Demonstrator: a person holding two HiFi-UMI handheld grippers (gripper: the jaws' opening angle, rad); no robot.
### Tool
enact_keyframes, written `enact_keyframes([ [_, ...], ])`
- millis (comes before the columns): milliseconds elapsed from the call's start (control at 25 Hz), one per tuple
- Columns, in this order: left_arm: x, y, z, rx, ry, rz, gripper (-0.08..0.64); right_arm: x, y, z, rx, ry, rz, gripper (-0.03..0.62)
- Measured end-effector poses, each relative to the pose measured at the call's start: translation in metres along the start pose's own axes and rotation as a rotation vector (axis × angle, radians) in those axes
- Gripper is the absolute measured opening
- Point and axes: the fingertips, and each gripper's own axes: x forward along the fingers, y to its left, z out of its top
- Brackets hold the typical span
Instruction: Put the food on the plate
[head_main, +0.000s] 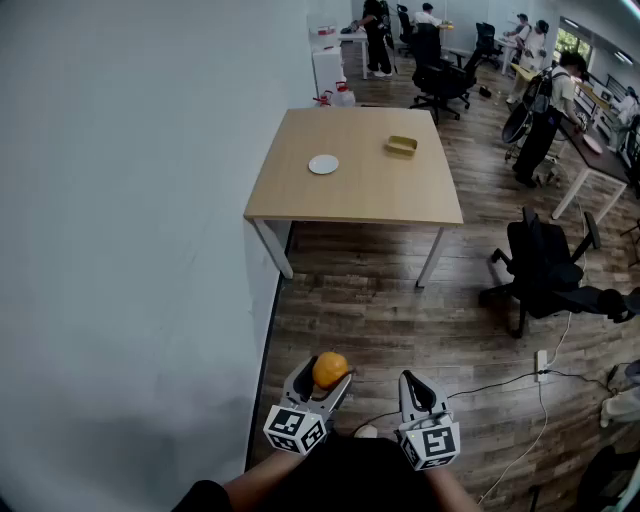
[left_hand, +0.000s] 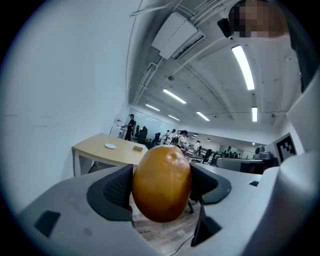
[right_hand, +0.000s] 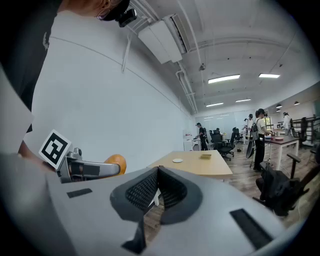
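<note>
Two grippers are held low over the wooden floor (head_main: 400, 310), side by side and well apart from the table (head_main: 360, 190).

The left gripper (head_main: 328, 374) (left_hand: 162, 184) has its jaws spread wide around a round orange (head_main: 330, 368) (left_hand: 161, 181), with a dark ribbed pad pressed to each flank. The fruit fills the gap, so most of each pad is hidden behind it. From the head view only its top shows above the jaw tips. In the right gripper view the orange (right_hand: 116, 162) peeks out behind the left gripper's arm, mostly covered.

The right gripper (head_main: 417, 384) (right_hand: 156, 187) has its jaws closed together with nothing between them.

The person's arms are cut off by the lower edge of the head view.

Farther out, a small white plate (head_main: 323, 164) lies bare on the tabletop, left of its middle and about halfway between the near and far edges. A yellowish thing (head_main: 402, 145) sits right of the middle, nearer the far edge; it is too small to tell what it is.

A pale wall (head_main: 130, 250) runs along the table's left edge. A black office chair (head_main: 545, 265) stands off the near right corner, and a cable (head_main: 500, 385) trails over the floor. Several people (head_main: 545, 115) stand beyond the table, too distant to make out clearly.
</note>
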Motion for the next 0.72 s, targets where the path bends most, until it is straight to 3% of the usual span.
enact_keyframes([
  [200,0.003,-0.002,-0.001,0.023,0.004,0.031,0.328,-0.003,-0.015,0.000,0.014,-0.010,-0.017,0.060],
  [320,0.011,-0.007,-0.006,0.028,0.015,0.034,0.328,-0.006,-0.032,-0.004,0.078,-0.031,-0.027,0.060],
  [600,0.068,-0.036,-0.014,0.056,0.061,-0.084,0.328,0.001,-0.074,-0.016,0.125,-0.009,-0.070,0.060],
  [720,0.106,-0.038,-0.012,0.083,0.060,-0.129,0.328,0.014,-0.100,-0.012,0.100,-0.027,-0.146,0.060],
])
